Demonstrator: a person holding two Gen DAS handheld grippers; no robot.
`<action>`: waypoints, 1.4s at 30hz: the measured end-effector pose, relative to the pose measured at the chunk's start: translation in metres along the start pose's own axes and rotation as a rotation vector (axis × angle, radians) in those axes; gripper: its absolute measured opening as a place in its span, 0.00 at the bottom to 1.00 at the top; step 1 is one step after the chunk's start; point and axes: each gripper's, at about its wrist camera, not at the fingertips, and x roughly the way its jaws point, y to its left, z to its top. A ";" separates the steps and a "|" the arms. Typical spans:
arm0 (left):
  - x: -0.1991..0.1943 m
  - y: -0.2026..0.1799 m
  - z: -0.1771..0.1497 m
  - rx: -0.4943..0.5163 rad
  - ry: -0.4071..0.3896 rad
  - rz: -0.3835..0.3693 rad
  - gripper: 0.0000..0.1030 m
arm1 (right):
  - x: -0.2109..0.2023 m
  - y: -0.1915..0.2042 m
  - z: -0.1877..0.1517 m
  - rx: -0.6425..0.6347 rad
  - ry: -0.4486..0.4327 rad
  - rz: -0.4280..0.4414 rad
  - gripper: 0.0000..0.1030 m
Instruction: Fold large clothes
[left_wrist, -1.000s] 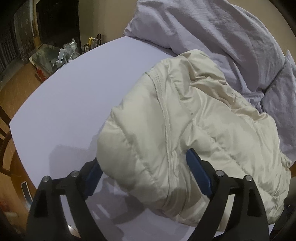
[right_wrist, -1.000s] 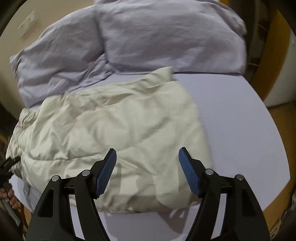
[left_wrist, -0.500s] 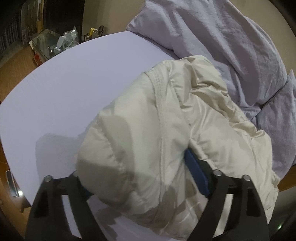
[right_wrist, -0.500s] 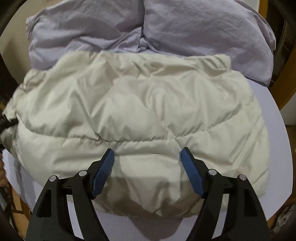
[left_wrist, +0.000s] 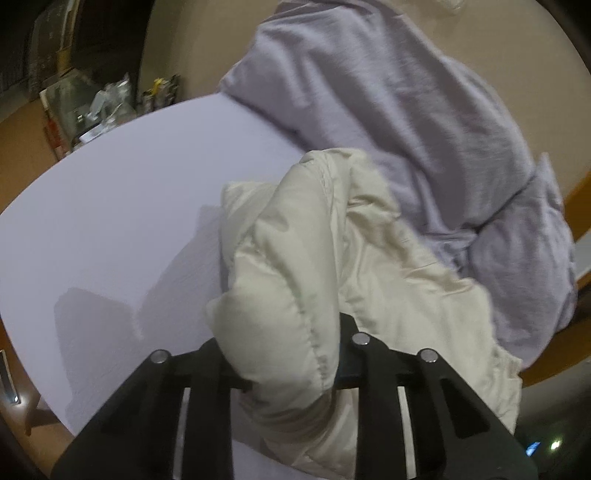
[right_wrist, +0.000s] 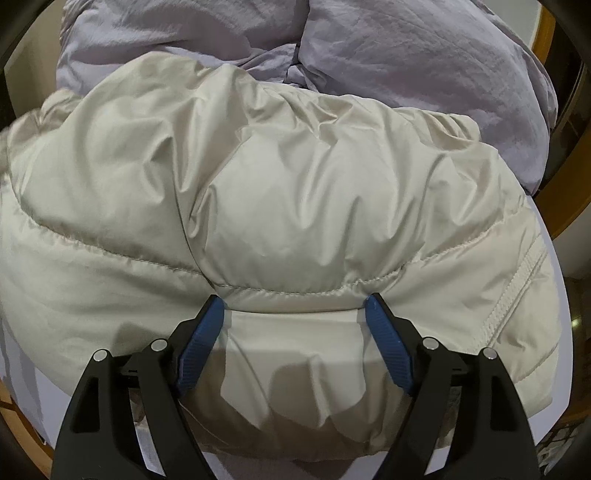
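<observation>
A cream puffer jacket (left_wrist: 369, 266) lies bunched on the pale lilac tabletop (left_wrist: 110, 206). My left gripper (left_wrist: 284, 354) is closing on a thick fold at the jacket's near end. The fold is pinched between the jaws, lifted off the table, and hides the pads. In the right wrist view the jacket (right_wrist: 295, 177) fills the frame. My right gripper (right_wrist: 295, 306) stands wide over its near hem and is still opening. A puffed panel bulges between its blue fingers (right_wrist: 386, 347), which are not squeezing it.
A crumpled lilac garment (left_wrist: 406, 110) is heaped behind the jacket, also seen at the back in the right wrist view (right_wrist: 424, 48). Bottles and clutter (left_wrist: 107, 107) stand past the table's far left edge. The table edge (right_wrist: 557, 288) is close on the right, with wooden floor beyond.
My left gripper closed on the jacket's fold and lifted it, so the fabric now bunches upward. My right gripper came down close onto the near hem, its jaws widening slightly.
</observation>
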 end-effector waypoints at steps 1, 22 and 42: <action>-0.004 -0.006 0.002 0.009 -0.008 -0.021 0.23 | 0.000 0.000 0.000 0.000 0.002 -0.001 0.78; -0.067 -0.208 -0.062 0.424 -0.022 -0.379 0.22 | -0.027 -0.045 -0.007 0.107 -0.029 0.071 0.78; -0.026 -0.327 -0.191 0.734 0.164 -0.407 0.23 | -0.064 -0.184 -0.073 0.433 -0.054 -0.108 0.78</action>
